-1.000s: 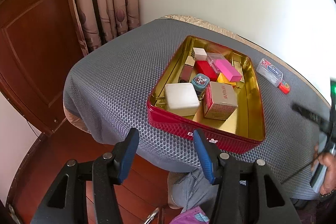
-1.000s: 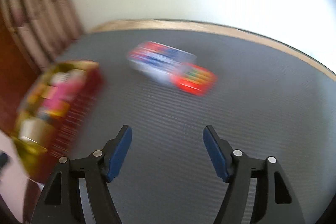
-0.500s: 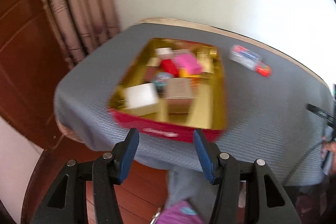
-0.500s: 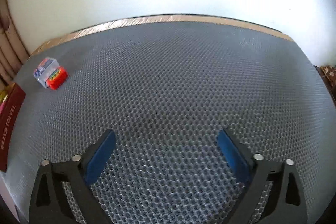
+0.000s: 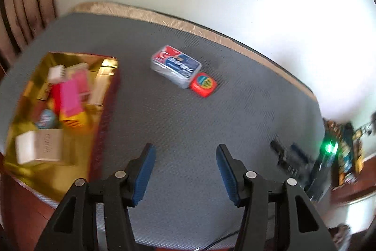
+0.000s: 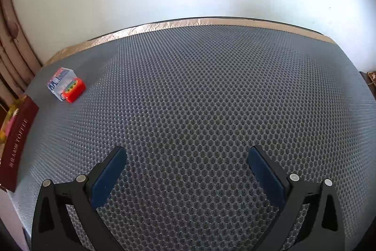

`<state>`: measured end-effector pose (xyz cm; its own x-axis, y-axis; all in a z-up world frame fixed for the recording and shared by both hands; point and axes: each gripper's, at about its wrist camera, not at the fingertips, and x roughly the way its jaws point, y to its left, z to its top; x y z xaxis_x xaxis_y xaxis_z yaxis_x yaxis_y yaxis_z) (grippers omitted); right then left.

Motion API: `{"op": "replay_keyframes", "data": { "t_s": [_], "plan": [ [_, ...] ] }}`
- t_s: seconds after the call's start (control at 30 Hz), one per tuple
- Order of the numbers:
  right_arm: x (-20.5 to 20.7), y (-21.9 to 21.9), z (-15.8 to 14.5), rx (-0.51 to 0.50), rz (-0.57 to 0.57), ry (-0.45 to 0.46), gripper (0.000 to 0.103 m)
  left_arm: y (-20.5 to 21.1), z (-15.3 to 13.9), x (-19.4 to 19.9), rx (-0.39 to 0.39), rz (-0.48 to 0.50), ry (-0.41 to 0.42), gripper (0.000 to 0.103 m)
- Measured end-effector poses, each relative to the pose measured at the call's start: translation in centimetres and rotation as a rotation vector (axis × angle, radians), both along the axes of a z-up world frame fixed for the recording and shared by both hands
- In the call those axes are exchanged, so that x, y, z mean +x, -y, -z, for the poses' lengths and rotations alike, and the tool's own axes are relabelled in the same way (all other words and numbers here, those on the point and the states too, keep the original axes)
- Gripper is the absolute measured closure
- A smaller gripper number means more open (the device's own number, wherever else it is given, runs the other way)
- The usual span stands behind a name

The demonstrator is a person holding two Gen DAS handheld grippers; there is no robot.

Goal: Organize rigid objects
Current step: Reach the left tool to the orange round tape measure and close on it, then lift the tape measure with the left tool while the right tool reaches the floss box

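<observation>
Two items lie loose on the worktop, outside the tin: a clear case with a blue-and-red label, and a small red box touching its near right corner.

Left wrist view, left to right. Tin at 9 o'clock: red outside, gold inside, already crowded with small boxes, a pink one and a white one among them; the view is blurred, so details there are unsure. Case and red box at 12 o'clock, well ahead of the left gripper. Its jaws are spread, with nothing between them. The other tool shows dimly at 3 o'clock.

Right wrist view, left to right. Tin wall at 9 o'clock, the pair at 10 o'clock. The right gripper hangs over bare mesh mat, jaws spread as wide as they go and empty.

Handling, as a judgement:
- Case looks like hard, smooth plastic: stiff, light, likely slippery. Take it across the short width, pads on the long side walls, not on the lid.
- Red box looks rigid and very light; pinch two opposite sides.
- They touch, so lifting one may nudge the other. Take the red box first.
- Mesh cover should keep both from sliding.
</observation>
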<state>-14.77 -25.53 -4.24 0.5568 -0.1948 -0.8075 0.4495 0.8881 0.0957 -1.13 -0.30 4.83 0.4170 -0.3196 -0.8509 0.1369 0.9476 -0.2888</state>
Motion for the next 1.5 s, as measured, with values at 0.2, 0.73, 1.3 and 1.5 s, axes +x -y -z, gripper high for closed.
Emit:
{"op": "replay_keyframes", "data": {
  "t_s": [0.2,0.73,1.3,1.5],
  "plan": [
    [-1.2,0.6,-0.5,0.044,-0.023,0.048,0.0,3.8,3.2,4.5,-0.119,-0.004,-0.177,0.048],
    [-7.8,4.4,-3.9,0.145,-0.069,0.207,0.0,7.4,7.7,13.7,-0.137,-0.37,-0.299,0.048],
    [-10.8,5.0,-5.6,0.175,-0.099,0.257,0.0,12.0,9.9,18.8,0.16,-0.384,-0.297,0.042],
    [-10.1,5.0,-5.4,0.183,-0.084,0.258,0.0,11.0,9.4,15.4,0.061,-0.379,-0.27,0.051]
  ]
}}
